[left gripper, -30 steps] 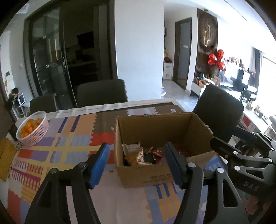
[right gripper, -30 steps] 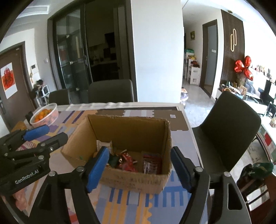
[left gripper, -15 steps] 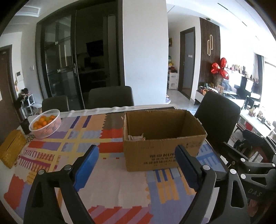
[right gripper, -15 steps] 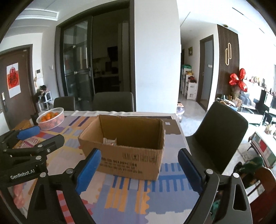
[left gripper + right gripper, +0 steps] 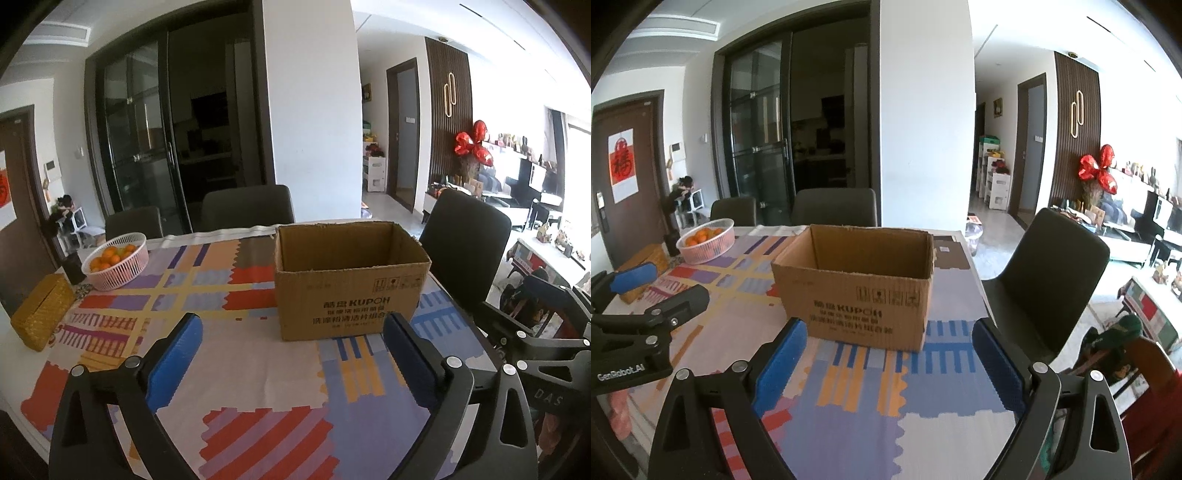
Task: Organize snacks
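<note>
An open-topped cardboard box [image 5: 351, 299] [image 5: 857, 295] with printed lettering stands on the patterned tablecloth [image 5: 240, 350]. From this low angle its contents are hidden behind the front wall. My left gripper [image 5: 291, 328] hovers over the cloth, a little short of the box. Its blue-padded jaws are opening wide and hold nothing. My right gripper [image 5: 890, 332] sits alongside it, also short of the box, open and empty. The left gripper's blue pad [image 5: 633, 277] shows at the left edge of the right wrist view.
A white basket of oranges [image 5: 116, 260] and a yellow woven box [image 5: 42, 312] sit at the table's far left. Dark chairs stand behind the table [image 5: 247, 210] and at its right side [image 5: 465, 251]. The table's right edge runs close beside the box.
Both grippers have pulled back from above the box towards the near side of the table, and their jaws have spread wider. The wrapped snacks inside the box have dropped out of sight.
</note>
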The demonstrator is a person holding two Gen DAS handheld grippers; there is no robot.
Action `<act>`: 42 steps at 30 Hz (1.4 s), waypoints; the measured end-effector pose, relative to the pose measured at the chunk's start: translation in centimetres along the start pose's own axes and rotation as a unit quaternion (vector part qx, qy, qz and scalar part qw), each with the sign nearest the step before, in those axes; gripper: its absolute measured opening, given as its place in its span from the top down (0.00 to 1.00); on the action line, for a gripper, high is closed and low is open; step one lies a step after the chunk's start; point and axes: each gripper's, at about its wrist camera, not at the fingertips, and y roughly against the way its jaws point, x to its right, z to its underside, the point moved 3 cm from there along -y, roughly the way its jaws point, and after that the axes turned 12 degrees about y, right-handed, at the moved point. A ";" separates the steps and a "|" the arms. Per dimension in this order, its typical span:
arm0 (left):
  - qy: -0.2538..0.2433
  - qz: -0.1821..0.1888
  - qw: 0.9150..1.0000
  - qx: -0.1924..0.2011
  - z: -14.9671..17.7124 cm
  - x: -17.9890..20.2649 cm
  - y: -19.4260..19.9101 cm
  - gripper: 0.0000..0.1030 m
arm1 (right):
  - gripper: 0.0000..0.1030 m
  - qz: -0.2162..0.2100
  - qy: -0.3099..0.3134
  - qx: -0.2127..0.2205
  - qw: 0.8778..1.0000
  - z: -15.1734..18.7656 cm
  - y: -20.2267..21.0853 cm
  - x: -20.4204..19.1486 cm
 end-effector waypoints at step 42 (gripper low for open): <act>-0.004 -0.018 1.000 0.022 0.5 -0.1 2.1 0.00 | 0.11 -0.002 -0.007 0.003 1.000 0.7 2.6 0.1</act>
